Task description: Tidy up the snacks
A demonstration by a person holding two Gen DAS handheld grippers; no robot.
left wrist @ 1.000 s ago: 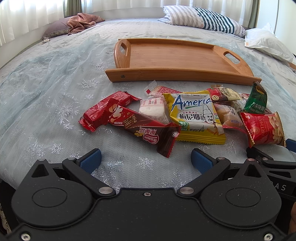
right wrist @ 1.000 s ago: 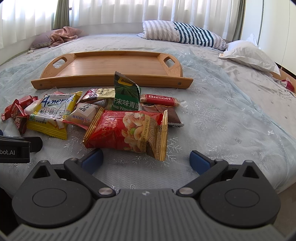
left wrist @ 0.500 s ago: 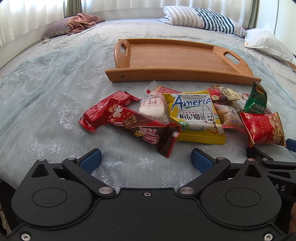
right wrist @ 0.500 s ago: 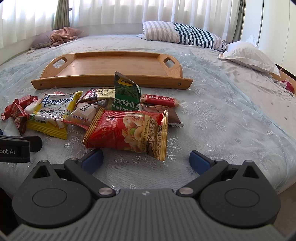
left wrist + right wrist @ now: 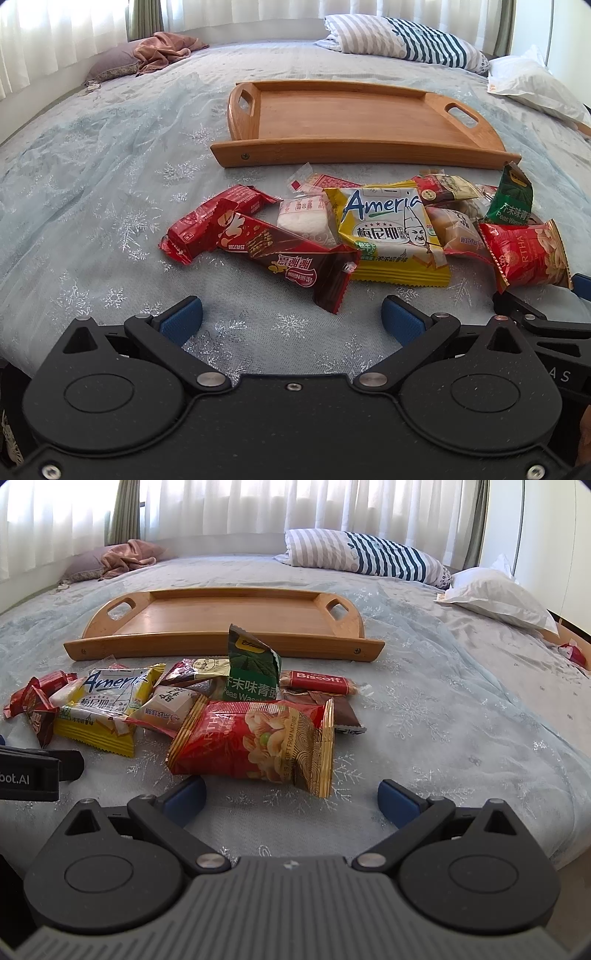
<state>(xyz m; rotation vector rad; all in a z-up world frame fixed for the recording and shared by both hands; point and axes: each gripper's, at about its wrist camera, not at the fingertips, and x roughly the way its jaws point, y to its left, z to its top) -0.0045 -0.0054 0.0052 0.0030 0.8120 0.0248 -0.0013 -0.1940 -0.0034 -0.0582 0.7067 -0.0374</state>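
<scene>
While both tongs gape wide and hold nothing, the left gripper (image 5: 291, 317) hovers just short of a brown wafer bar (image 5: 295, 264), the right gripper (image 5: 291, 797) just short of a red nut bag (image 5: 255, 746); beyond the snacks lies the tray (image 5: 221, 642).

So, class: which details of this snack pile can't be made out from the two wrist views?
- Brown wrapper, right wrist: brand hidden by the red peanut bag.
- Peanut bag, left wrist: name partly hidden.
- Flat red packet, left wrist: mostly covered by the yellow pack.
</scene>
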